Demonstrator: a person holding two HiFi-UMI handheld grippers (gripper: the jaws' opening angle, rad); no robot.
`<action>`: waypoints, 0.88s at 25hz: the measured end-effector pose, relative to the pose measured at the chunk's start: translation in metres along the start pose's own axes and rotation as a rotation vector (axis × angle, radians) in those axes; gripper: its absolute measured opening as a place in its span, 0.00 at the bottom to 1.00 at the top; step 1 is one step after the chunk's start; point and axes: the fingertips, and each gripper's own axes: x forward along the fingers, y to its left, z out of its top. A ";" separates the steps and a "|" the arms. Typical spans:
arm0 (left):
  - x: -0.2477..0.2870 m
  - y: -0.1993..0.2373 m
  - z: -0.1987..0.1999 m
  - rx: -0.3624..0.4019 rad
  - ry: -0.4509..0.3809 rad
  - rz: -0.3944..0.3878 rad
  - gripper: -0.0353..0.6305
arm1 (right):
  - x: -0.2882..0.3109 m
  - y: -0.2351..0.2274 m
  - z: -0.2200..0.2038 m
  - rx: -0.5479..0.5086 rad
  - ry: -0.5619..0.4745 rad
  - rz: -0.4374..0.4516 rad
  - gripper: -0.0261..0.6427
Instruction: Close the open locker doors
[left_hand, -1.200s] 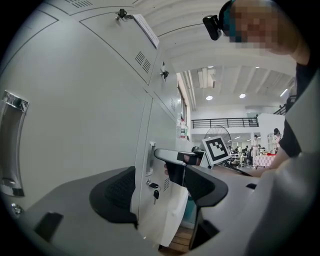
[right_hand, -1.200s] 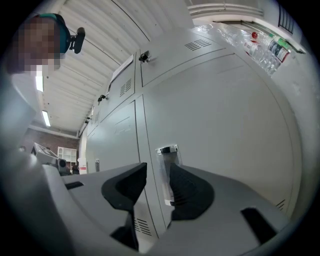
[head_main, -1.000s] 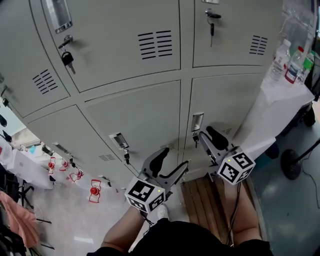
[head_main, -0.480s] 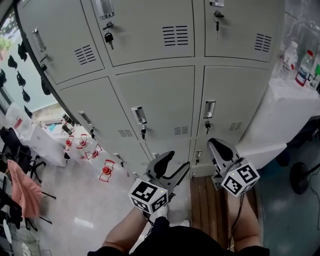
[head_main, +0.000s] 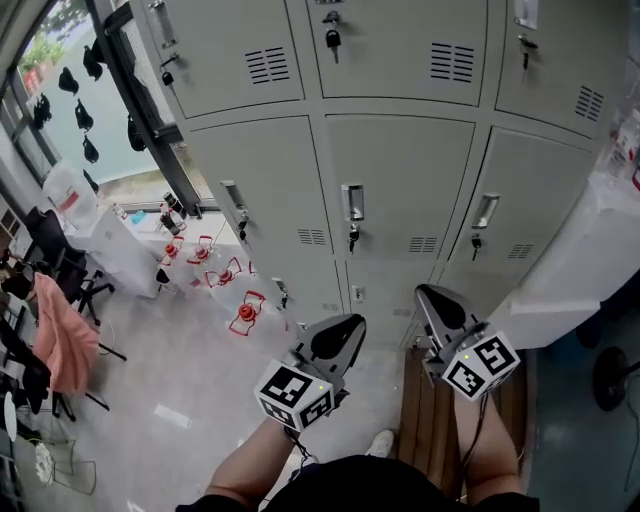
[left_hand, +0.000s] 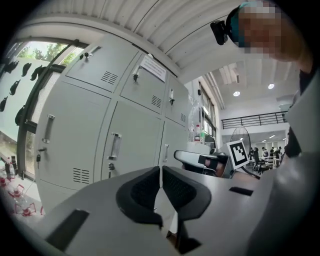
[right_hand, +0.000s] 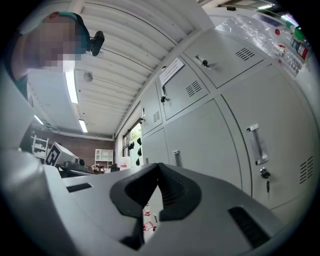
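Fingers (left_hand: 142, 192) of the left gripper (left_hand: 160, 174) have just been closing and meet at the tips with nothing between them. The right gripper (right_hand: 159, 172) has just closed too, its fingers (right_hand: 175, 192) together and empty. Both grippers are held clear of the lockers (head_main: 400, 180), pointing toward the lower rows. All locker doors (head_main: 265, 190) in view sit flush and shut, with keys (head_main: 352, 238) hanging in several locks. A white-covered desk (head_main: 585, 260) stands right of the lockers.

left hand-held gripper (left_hand: 160, 175) | jaws just closing, tips together, nothing between | locker doors (left_hand: 132, 127) beyond: shut
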 end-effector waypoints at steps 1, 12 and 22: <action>-0.014 0.007 0.000 0.004 0.000 0.006 0.10 | 0.006 0.013 -0.005 0.002 0.006 0.002 0.05; -0.174 0.058 0.006 -0.003 -0.003 -0.019 0.08 | 0.019 0.171 -0.035 -0.024 0.022 -0.099 0.05; -0.219 0.006 -0.007 -0.022 0.006 -0.223 0.08 | -0.064 0.231 -0.044 -0.045 0.037 -0.322 0.05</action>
